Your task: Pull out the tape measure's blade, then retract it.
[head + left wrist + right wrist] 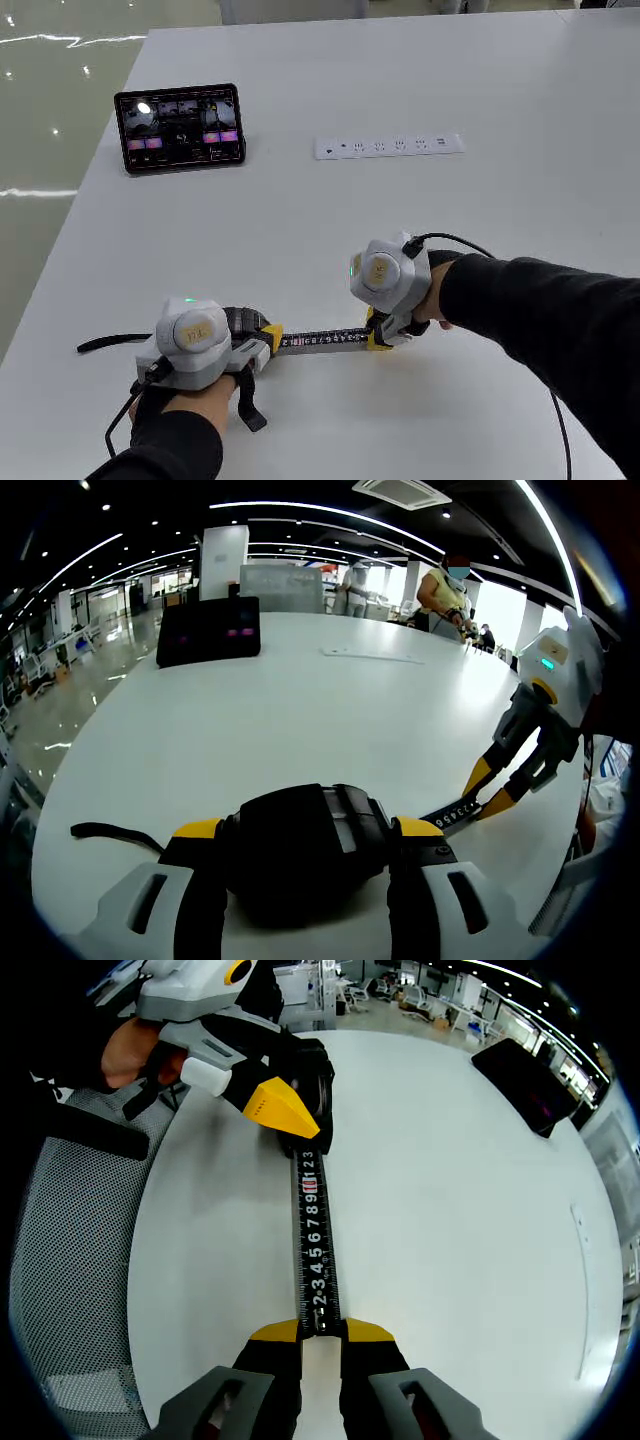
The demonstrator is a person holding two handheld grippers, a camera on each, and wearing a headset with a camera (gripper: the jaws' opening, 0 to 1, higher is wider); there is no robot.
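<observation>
Two grippers are seen low on a white table [300,230]; the left gripper [258,340] is clamped on the black tape measure case [243,321], which sits on the table near the front edge, at the left in the head view; in the left gripper view the case [300,850] is held between the yellow jaw tips of the left gripper [305,830], one tip on each side; the right gripper [378,340] is closed on the free end of the blade [322,340], which is drawn out a short way and lies flat along the table between the two grippers; in the right gripper view the blade [313,1240] runs straight from the right gripper [322,1332] up to the case [318,1075], printed numerals readable, its end pinched between the yellow tips; the right gripper [490,795] is also seen at the right of the left gripper view, with the blade [455,815] leading to it; a black strap [100,344] trails from the case on the side away from the blade; a tablet [180,127] with a lit screen stands at the far left of the table; a white power strip [390,146] lies far from the grippers, well apart from the tablet; dark sleeves [540,310] cover both arms; a grey mesh chair [70,1290] is seen beside the table edge.
</observation>
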